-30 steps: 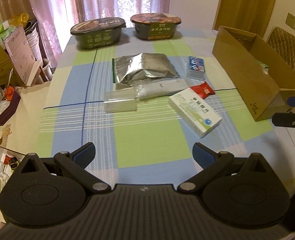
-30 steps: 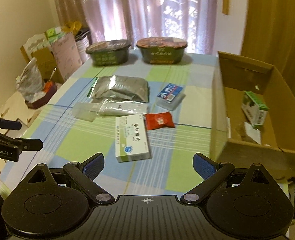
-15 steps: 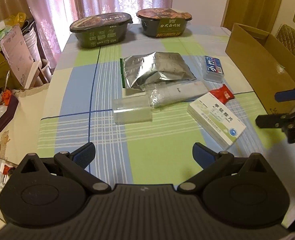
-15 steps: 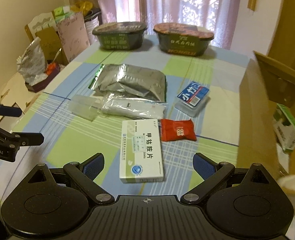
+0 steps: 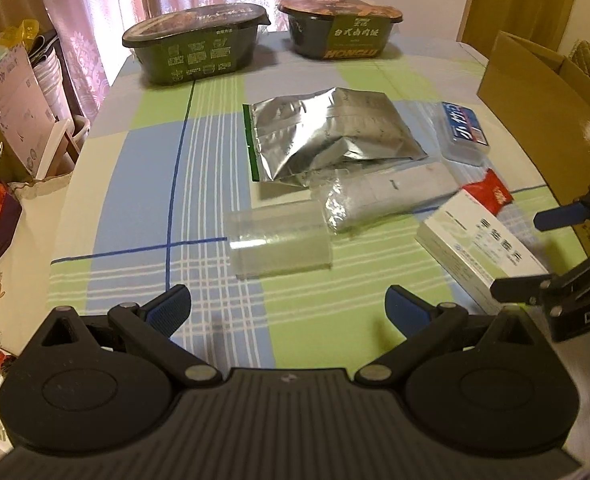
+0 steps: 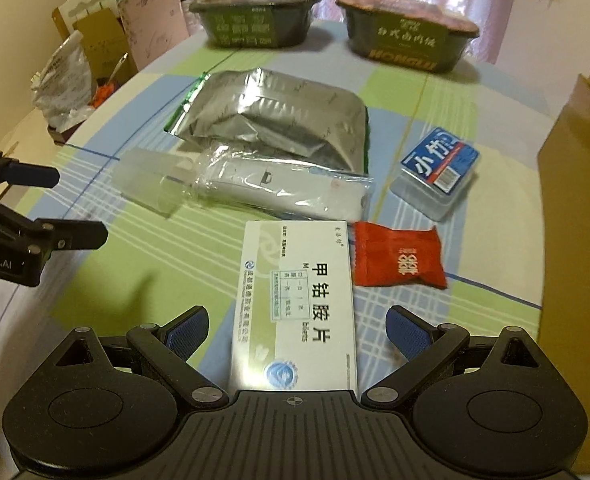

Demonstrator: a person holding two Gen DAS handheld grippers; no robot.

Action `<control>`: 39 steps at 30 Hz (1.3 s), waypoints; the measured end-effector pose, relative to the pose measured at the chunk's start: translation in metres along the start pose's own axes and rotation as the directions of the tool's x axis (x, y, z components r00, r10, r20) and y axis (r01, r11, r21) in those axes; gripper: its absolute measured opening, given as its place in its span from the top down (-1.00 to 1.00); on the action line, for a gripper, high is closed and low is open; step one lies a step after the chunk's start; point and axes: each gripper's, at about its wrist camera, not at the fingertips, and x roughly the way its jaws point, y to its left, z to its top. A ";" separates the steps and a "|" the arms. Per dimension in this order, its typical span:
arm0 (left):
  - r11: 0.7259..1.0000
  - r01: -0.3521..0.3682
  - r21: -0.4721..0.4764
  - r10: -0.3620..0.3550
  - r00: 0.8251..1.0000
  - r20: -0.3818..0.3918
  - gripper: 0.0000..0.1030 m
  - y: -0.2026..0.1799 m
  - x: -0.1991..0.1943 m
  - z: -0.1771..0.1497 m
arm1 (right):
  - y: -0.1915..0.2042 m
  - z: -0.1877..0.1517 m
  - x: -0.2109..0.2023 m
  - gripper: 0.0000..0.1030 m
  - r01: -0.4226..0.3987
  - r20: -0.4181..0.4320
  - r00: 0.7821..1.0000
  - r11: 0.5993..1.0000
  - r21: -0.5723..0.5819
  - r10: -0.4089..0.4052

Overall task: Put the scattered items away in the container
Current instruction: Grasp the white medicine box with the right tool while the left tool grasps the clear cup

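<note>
Between the right gripper's (image 6: 296,330) spread ribbed pads lies a flat glossy medicine box (image 6: 297,306).

White medicine box (image 6: 295,308) lies flat beside a red sachet (image 6: 397,256); silver pouch (image 6: 275,120), blue-labelled case (image 6: 435,168) (clear-sided) behind; cardboard box (image 5: 543,120) open at right.

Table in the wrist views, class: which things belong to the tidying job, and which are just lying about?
Job: cardboard box; medicine box; red sachet; blue-label case; foil pouch; clear case; wrapped white pack.

Lying about, probably: two meal tubs; floor clutter.
</note>
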 end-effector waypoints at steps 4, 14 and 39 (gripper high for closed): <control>1.000 0.004 -0.015 -0.004 1.000 -0.001 -0.97 0.002 0.010 0.003 | -0.003 0.004 0.012 -0.94 -0.004 -0.011 1.000 1.000 -0.005 0.004; 0.999 0.024 -0.039 -0.024 1.000 0.002 -0.97 0.003 0.026 0.007 | -0.002 0.008 0.024 -0.93 -0.007 -0.003 1.000 0.999 -0.032 0.007; 0.999 0.042 -0.008 -0.042 0.999 -0.024 -0.34 0.004 0.048 0.011 | -0.002 -0.020 0.000 -0.42 0.013 0.022 1.000 0.999 0.040 -0.014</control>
